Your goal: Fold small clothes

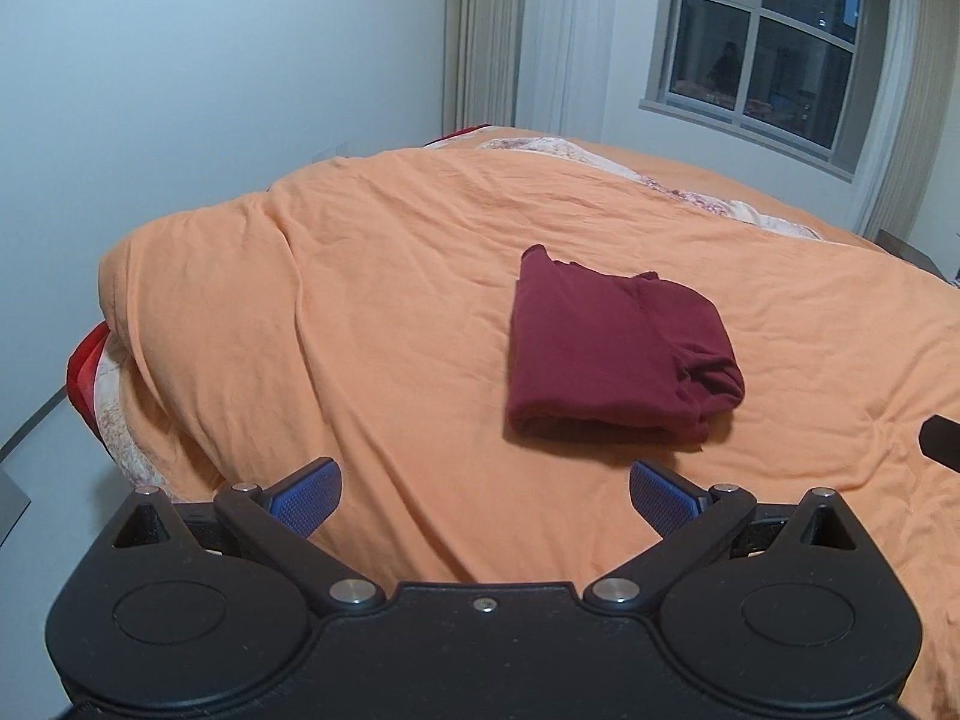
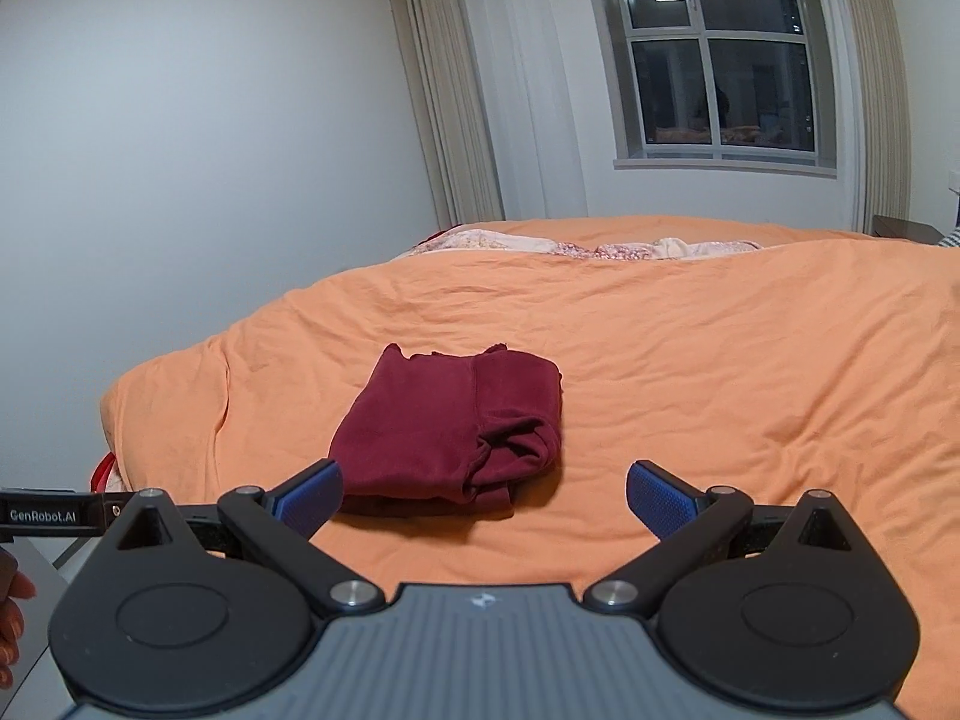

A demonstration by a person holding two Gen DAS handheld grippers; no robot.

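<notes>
Gripper (image 1: 485, 501) apart; maroon garment (image 1: 618, 354) folded

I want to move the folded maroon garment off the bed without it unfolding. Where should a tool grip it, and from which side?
Probably the thick folded edge nearest the tools: the maroon garment lies as a flat stack on the orange duvet, its rounded fold facing the open left tool. Come in low from the near side, so one finger slides under and all layers are pinched. The looser bunched right end would likely spill.

An orange duvet (image 2: 690, 360) covered the bed, a floral quilt (image 2: 600, 249) lay along its far edge, and pale curtains (image 2: 468, 90) flanked a dark window (image 2: 720, 54) beyond.
</notes>
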